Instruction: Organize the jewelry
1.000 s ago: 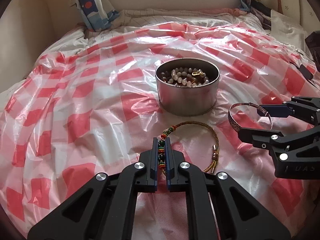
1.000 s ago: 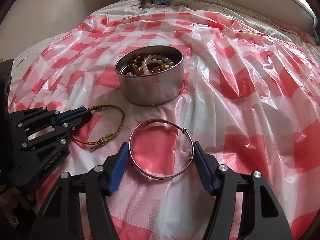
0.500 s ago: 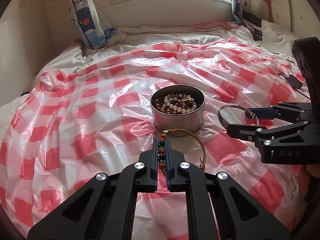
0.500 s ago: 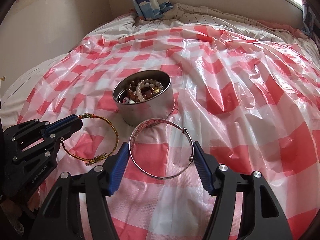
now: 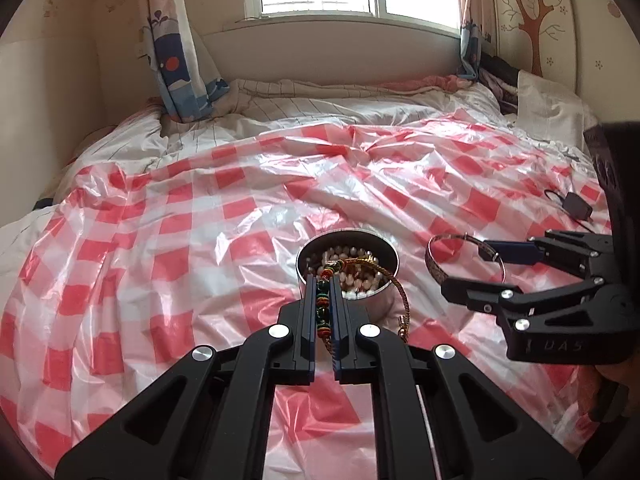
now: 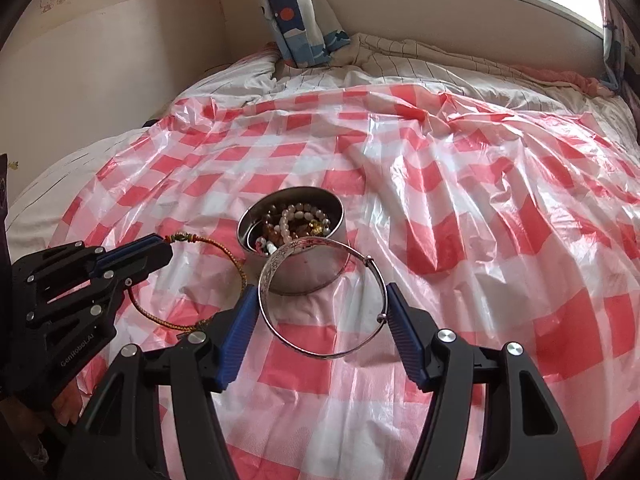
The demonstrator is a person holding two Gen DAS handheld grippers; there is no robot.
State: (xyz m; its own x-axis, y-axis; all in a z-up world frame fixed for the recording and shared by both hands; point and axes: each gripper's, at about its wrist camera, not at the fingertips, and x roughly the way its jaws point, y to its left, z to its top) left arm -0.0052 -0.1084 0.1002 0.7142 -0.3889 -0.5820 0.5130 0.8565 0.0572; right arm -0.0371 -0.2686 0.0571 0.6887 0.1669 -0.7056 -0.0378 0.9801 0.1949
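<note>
Silver-metal round tin awaits 2 lifted pieces: left gripper clenches the gold-cord beaded bracelet, right gripper clasps the silver bangle; next, carry over and release.

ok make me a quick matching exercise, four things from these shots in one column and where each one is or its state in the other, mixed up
Things
1. silver bangle
2. gold cord bracelet
3. metal tin
4. pearl beads

Place or state
A. lying inside the tin
B. clamped in the left gripper
C. held across the right gripper
D. standing on the checked plastic sheet

Pairs: 1-C, 2-B, 3-D, 4-A
</note>
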